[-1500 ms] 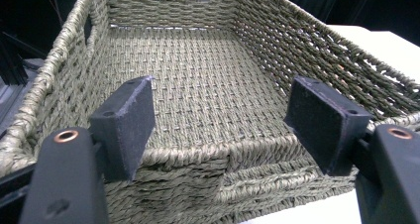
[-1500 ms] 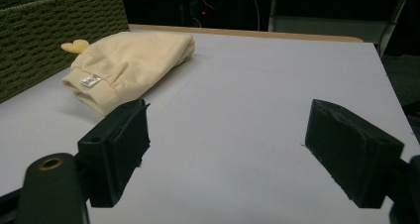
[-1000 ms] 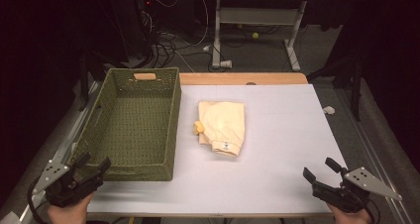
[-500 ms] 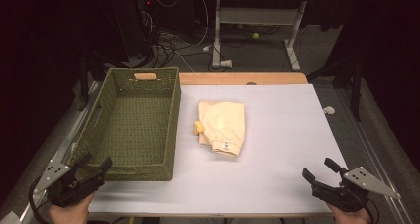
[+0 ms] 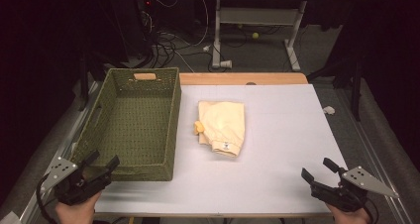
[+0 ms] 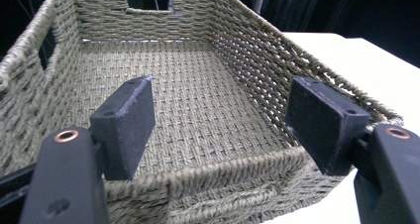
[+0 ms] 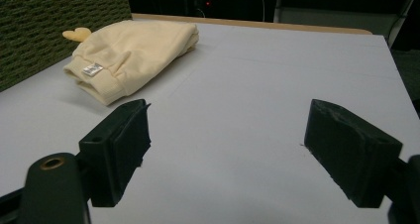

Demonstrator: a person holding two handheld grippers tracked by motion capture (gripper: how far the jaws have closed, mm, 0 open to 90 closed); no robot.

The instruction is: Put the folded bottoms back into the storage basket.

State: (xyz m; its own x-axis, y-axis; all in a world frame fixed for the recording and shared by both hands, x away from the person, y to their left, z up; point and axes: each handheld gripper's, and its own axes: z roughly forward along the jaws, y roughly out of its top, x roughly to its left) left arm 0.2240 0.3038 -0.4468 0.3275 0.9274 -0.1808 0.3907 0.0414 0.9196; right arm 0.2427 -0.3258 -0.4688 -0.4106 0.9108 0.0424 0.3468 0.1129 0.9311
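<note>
A folded cream garment (image 5: 222,127) with a small label and a yellow bit at its left edge lies mid-table; in the right gripper view the garment (image 7: 131,58) sits far ahead to the left. An empty green woven basket (image 5: 130,149) stands at the left of the table. My left gripper (image 5: 102,163) is open at the basket's near left corner, its jaws framing the basket's inside (image 6: 208,85). My right gripper (image 5: 319,168) is open near the table's front right corner, nothing between its jaws (image 7: 225,149).
The white table (image 5: 277,149) has a wooden strip (image 5: 242,79) along its far edge. A small white scrap (image 5: 328,110) lies at the right edge. Cables (image 5: 168,40) and a desk frame (image 5: 257,21) sit on the floor behind.
The left gripper has drifted slightly at the basket's near corner. The right gripper and the garment have not moved.
</note>
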